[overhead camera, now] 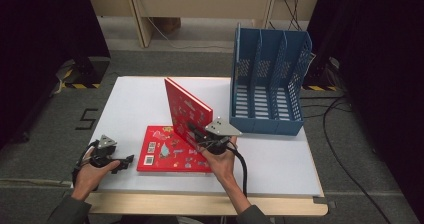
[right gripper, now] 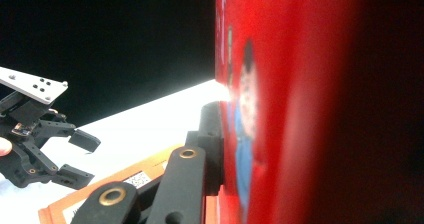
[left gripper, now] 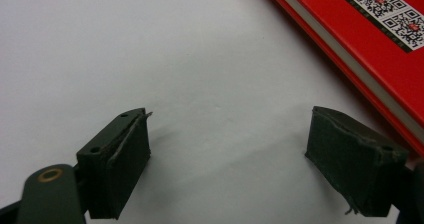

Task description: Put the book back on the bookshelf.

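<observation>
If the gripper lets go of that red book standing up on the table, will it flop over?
Probably yes. The upright red book is thin and leans, with the right gripper clamped on it low down, so it likely tips without that grip. It stays flat as a board, so it seems stiff, not floppy. Its glossy cover may be a bit slippery.

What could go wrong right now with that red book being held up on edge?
1. The right gripper pinches the upright red hardcover book only near its lower corner, so the book may pivot or slip.
2. If it drops, it would likely land on the flat red book beneath it.
3. The open left gripper rests apart on the white table, too far to steady it.
</observation>
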The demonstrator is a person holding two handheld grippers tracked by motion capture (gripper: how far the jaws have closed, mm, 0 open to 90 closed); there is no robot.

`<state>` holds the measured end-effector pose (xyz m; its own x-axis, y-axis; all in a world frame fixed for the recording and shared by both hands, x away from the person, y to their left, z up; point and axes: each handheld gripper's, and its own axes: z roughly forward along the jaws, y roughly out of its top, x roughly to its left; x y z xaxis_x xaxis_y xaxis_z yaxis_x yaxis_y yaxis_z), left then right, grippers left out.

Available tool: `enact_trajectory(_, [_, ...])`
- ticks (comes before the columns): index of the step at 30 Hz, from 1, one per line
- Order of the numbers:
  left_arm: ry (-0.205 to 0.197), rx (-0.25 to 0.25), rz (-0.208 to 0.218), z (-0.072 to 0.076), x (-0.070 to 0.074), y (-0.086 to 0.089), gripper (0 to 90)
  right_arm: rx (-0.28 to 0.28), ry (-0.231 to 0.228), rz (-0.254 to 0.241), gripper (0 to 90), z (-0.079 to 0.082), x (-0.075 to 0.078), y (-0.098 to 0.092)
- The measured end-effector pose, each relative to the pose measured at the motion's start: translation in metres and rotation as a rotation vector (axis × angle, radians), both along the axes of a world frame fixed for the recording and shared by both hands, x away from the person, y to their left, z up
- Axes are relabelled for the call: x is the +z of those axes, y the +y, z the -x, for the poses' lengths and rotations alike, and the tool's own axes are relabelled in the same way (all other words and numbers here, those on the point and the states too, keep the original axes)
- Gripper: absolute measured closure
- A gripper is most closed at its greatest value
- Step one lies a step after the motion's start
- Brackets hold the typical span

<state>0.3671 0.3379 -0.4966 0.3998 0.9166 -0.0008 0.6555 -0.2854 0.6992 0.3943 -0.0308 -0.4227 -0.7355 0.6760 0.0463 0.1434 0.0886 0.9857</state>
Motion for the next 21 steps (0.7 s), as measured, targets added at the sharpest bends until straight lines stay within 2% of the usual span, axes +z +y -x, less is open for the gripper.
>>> enact_trajectory(15, [-0.001, -0.003, -0.003, 0.000, 0.000, 0.000, 16.2, -0.011, 0.012, -0.031, 79.2, 0.000, 0.010, -0.011])
enact_trajectory(21, [-0.004, -0.004, -0.010, 0.001, 0.000, -0.001, 16.2, -0.029, -0.017, -0.065, 79.3, 0.003, 0.022, -0.021])
